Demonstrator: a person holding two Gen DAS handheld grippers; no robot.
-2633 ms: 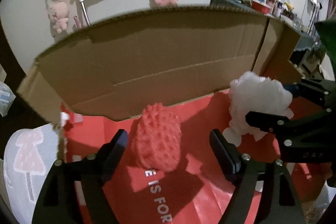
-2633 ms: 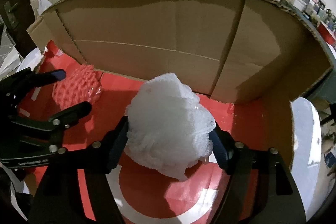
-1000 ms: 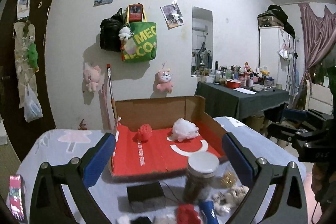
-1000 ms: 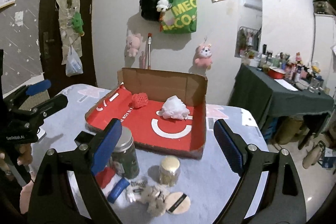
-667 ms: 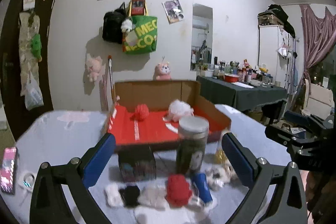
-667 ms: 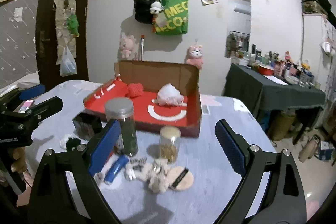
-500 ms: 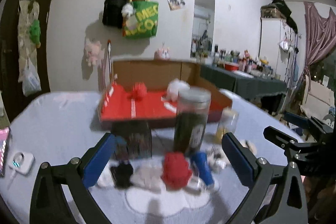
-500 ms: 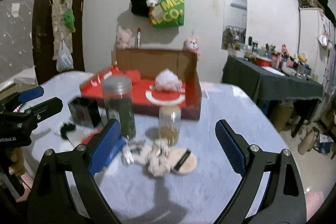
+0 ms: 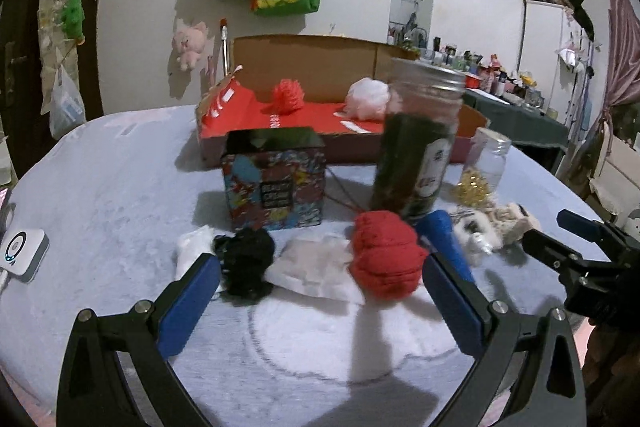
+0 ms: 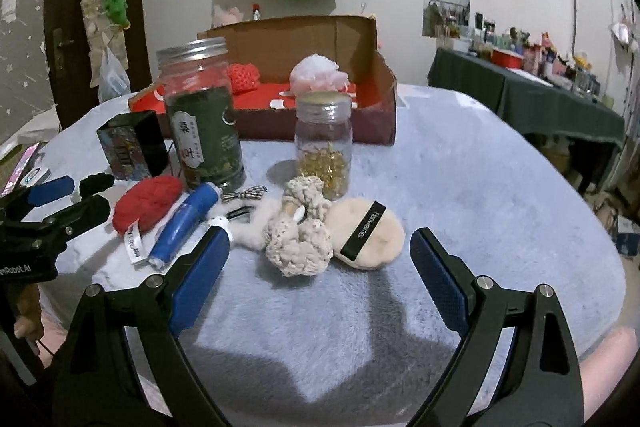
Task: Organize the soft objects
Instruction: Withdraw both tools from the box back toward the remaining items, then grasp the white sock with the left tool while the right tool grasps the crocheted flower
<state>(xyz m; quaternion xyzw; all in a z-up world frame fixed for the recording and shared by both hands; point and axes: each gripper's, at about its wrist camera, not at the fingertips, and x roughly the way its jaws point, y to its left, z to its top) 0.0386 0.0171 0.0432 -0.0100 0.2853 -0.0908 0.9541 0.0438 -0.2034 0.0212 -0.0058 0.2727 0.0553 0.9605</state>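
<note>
Hand-held grippers [image 9: 320, 281] [image 10: 320, 247] wide open, empty, lower than before, apparently nearer red knit ball [image 9: 386, 259].

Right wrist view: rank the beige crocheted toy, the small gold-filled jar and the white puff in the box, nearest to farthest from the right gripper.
1. Beige crocheted toy, just ahead of the right gripper, centre.
2. Small gold-filled jar, behind the toy.
3. White puff, farthest, inside the red box.

Red knit ball [image 9: 386, 259], black scrunchie [image 9: 245, 259], blue tube [image 10: 185, 221], beige puff [image 10: 370, 234] w/ black band.
</note>
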